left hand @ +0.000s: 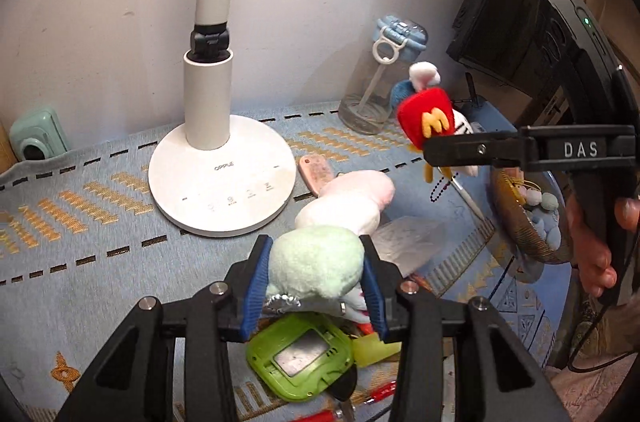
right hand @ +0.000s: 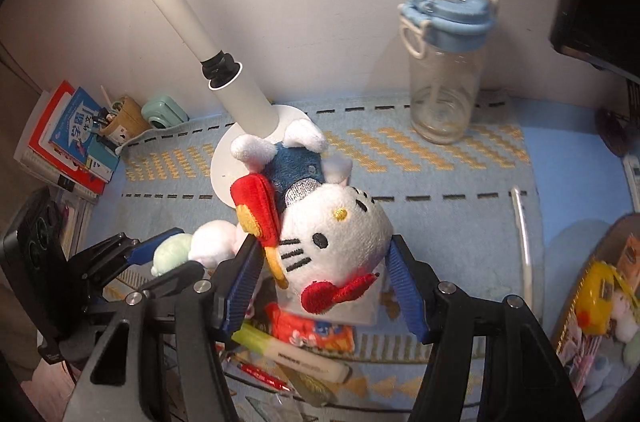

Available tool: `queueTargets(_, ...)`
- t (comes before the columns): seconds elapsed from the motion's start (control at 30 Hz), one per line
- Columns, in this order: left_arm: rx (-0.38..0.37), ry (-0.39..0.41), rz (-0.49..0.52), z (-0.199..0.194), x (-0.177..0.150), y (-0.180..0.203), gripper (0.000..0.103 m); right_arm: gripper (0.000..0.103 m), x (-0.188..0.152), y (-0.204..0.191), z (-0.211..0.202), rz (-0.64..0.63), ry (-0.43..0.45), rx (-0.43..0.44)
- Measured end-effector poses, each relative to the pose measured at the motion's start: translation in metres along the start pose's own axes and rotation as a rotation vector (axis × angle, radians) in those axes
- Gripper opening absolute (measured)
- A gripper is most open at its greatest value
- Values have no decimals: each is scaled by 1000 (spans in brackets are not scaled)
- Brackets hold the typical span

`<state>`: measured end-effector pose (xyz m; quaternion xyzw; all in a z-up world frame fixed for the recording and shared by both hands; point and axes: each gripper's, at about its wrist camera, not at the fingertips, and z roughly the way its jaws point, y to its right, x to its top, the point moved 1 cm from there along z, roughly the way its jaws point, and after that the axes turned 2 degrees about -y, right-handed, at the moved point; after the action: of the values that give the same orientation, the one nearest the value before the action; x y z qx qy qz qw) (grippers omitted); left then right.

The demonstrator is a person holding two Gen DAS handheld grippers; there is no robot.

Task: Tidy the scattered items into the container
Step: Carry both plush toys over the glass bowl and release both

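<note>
My left gripper (left hand: 316, 264) is shut on a pale green plush (left hand: 320, 258) whose pink and white body (left hand: 352, 202) trails toward the lamp. In the right wrist view the left gripper (right hand: 168, 260) shows at the left with that green plush (right hand: 170, 250). An upside-down white cat plush (right hand: 340, 234) with a red fries pouch sits between the blue pads of my right gripper (right hand: 324, 254), lifted off the blue mat. From the left wrist view the right gripper (left hand: 440, 140) holds this cat plush (left hand: 430, 120) near the brown bowl (left hand: 516, 222). The bowl (right hand: 570, 302) holds small plush toys.
A white lamp base (left hand: 222, 182) and a clear bottle (right hand: 444, 94) stand at the back. Under the grippers lie a green square case (left hand: 300, 354), a highlighter (right hand: 296, 354), a red packet (right hand: 312, 330) and red pens. A white pen (right hand: 524, 234) lies beside the bowl. Books (right hand: 68, 146) are stacked at the left.
</note>
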<state>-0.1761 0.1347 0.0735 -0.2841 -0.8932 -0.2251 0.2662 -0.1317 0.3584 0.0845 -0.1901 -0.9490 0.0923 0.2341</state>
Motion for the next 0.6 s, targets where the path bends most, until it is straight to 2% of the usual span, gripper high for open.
queueTargets(0.13, -24, 22, 52, -11, 12, 28, 38, 62, -26, 36, -29, 76, 9, -24)
queueTargets(0.27, -59, 32, 105, -14, 18, 75, 38, 62, -43, 73, -57, 152, 31, -45)
queueTargets(0.6, -201, 9, 211, 17, 40, 194, 38, 62, -83, 180, -124, 325, 88, -132)
